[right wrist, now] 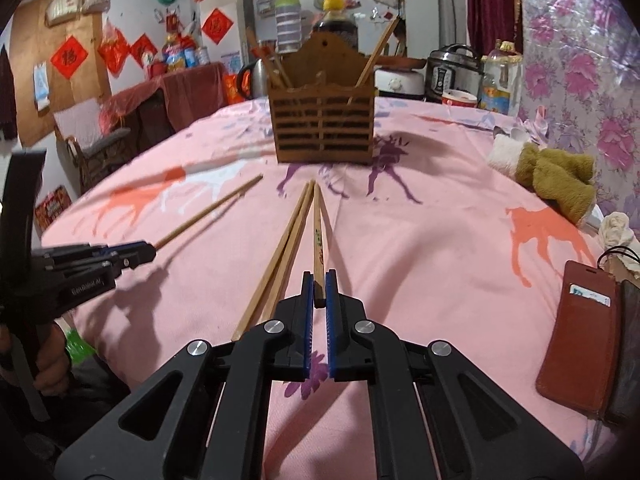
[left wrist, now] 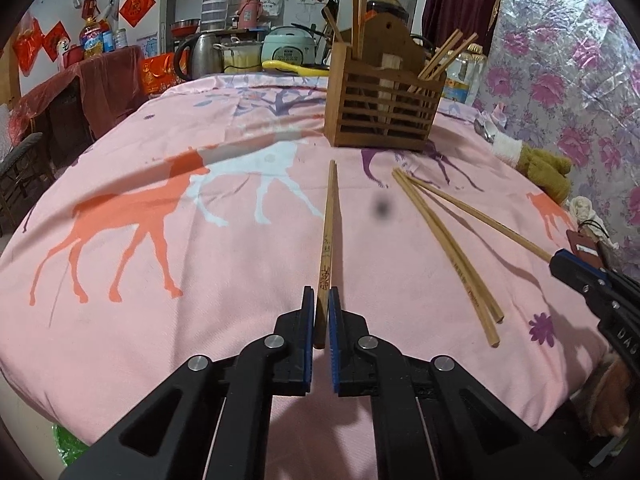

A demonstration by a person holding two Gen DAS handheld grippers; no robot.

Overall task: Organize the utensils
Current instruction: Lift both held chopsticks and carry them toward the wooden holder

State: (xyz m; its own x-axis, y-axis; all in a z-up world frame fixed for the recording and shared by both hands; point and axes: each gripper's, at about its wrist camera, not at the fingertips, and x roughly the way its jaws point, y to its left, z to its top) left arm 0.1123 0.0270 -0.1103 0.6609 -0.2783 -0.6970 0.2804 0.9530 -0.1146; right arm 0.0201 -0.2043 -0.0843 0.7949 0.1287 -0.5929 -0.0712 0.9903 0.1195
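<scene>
A wooden slatted utensil holder (left wrist: 384, 108) stands at the far side of the table, with several chopsticks upright in it; it also shows in the right wrist view (right wrist: 324, 124). My left gripper (left wrist: 320, 300) is shut on a printed chopstick (left wrist: 329, 224) that points toward the holder. My right gripper (right wrist: 319, 280) is shut on another printed chopstick (right wrist: 318, 232). Two loose chopsticks (right wrist: 280, 256) lie side by side just left of it on the cloth, also in the left wrist view (left wrist: 448, 256). The right gripper (left wrist: 560, 264) appears at the right edge of the left wrist view, and the left gripper (right wrist: 148, 254) at the left of the right wrist view.
A pink cloth with horse prints (left wrist: 160, 220) covers the table. A brown plush toy (right wrist: 556, 176) and a brown wallet (right wrist: 580, 332) lie at the right. Kettle, rice cookers and bottles stand behind the table (left wrist: 288, 48). A flowered curtain (right wrist: 580, 60) hangs on the right.
</scene>
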